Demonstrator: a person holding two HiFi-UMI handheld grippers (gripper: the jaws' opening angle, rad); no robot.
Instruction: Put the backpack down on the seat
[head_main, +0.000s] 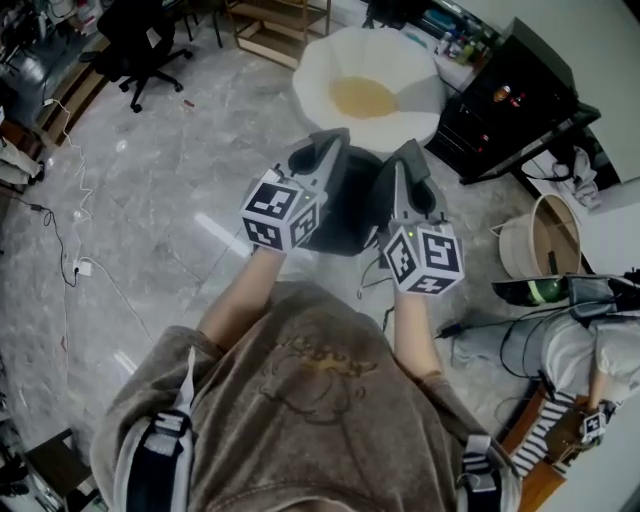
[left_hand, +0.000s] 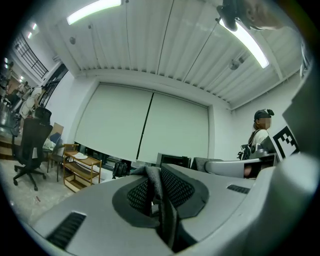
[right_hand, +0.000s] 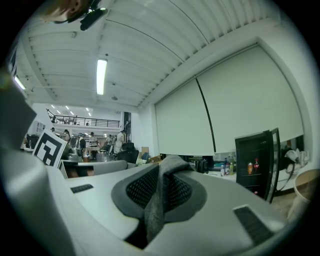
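Here, head view: L gripper (head_main: 328, 148) & R gripper (head_main: 408, 155) are held side by side, both aimed at 12 o'clock toward the seat (head_main: 312, 62). The backpack (head_main: 352, 205), black, hangs betw. them above the floor (head_main: 160, 190), at the seat's 6 o'clock rim. Whether it touches that rim cannot be told. It is not on the cushion (head_main: 362, 97), yellow, at seat centre.

L gripper view: fingers (left_hand: 95, 215) all but closed, clamped on the L strap (left_hand: 161, 187), grey, which stands upright in the gap. R gripper view: fingers (right_hand: 225, 212) likewise all but closed, clamped on the R strap (right_hand: 156, 200), grey, w/ its top folded over at 12 o'clock.

Surroundings, head view, taken from the seat: wooden shelf (head_main: 275, 25) at 10 o'clock; office chair (head_main: 145, 40) farther out, nr 9 o'clock; black fridge (head_main: 515, 95) at 3 o'clock. A basket (head_main: 535, 235) lies at 4 o'clock of the R gripper. In the L gripper view a bystander (left_hand: 261, 131) stands at 3 o'clock.
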